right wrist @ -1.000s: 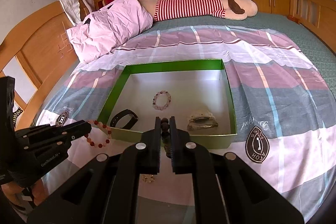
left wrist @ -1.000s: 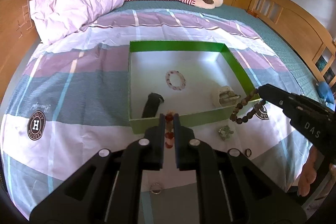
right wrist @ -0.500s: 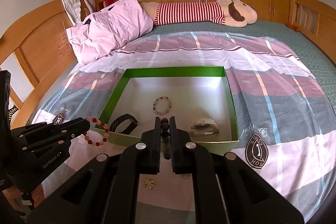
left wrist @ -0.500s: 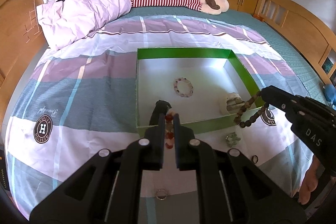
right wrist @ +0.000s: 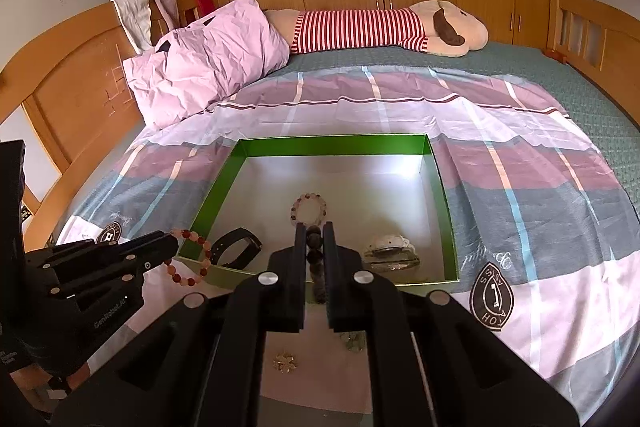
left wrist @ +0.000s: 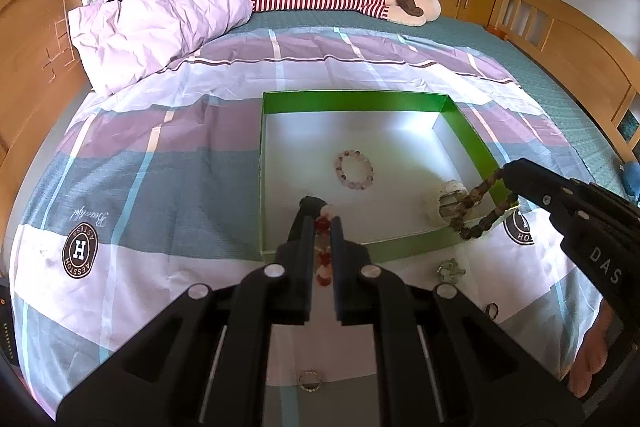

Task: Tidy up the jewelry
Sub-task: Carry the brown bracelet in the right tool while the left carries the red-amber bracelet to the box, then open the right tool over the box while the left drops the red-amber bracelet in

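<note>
Three pieces already lie in the shallow green-walled cardboard box (left wrist: pixel 352 101) on the plaid purple-and-teal bedspread (left wrist: pixel 168 131): a black strap-like band (right wrist: pixel 236 247), a whitish bangle-like piece (right wrist: pixel 390 247) and a pale pink beaded bracelet (left wrist: pixel 354 170). Both tools carry more. The left gripper (left wrist: pixel 322 223) is clenched on a red-and-pink beaded bracelet (right wrist: pixel 191 259), held over the box's near left corner, and the right gripper (right wrist: pixel 314 231) is clamped on a dark brown beaded bracelet (left wrist: pixel 478 209) hanging over the near right corner. Judging by this, the task is about halfway: these two need dropping in, and small pieces remain on the bedspread nearer the person, including a greenish clustered ornament (left wrist: pixel 451 270), a gold flower-shaped charm (right wrist: pixel 285 361), a gold ring (left wrist: pixel 309 380) and a small dark ring (left wrist: pixel 491 310).
</note>
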`<state>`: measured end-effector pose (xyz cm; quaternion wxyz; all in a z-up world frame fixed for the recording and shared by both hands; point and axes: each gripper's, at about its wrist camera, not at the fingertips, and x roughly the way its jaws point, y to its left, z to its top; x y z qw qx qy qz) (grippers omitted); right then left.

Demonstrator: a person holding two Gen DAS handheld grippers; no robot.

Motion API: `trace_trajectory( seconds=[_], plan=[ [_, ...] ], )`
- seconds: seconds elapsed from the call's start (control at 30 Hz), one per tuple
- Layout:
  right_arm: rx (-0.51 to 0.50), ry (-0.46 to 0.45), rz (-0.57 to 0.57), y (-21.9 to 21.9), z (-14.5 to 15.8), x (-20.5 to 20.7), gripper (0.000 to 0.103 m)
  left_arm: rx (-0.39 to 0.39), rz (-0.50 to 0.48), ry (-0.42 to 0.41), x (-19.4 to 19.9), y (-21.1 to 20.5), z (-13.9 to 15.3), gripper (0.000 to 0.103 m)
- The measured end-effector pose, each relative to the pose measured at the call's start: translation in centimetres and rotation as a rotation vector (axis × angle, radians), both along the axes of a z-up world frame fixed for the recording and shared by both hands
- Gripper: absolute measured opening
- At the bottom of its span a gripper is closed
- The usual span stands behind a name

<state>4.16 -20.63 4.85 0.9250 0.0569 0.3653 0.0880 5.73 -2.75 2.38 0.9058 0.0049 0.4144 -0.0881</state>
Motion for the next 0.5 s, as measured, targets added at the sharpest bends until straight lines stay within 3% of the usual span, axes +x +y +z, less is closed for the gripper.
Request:
trace_trajectory(
  seconds=[0.5],
  plan=[
    [0.029,-0.048,-0.037,-0.8,1.1,0.8,0.007,0.009,0.028,-0.047,1.5,0.0,1.3,0.008]
  ],
)
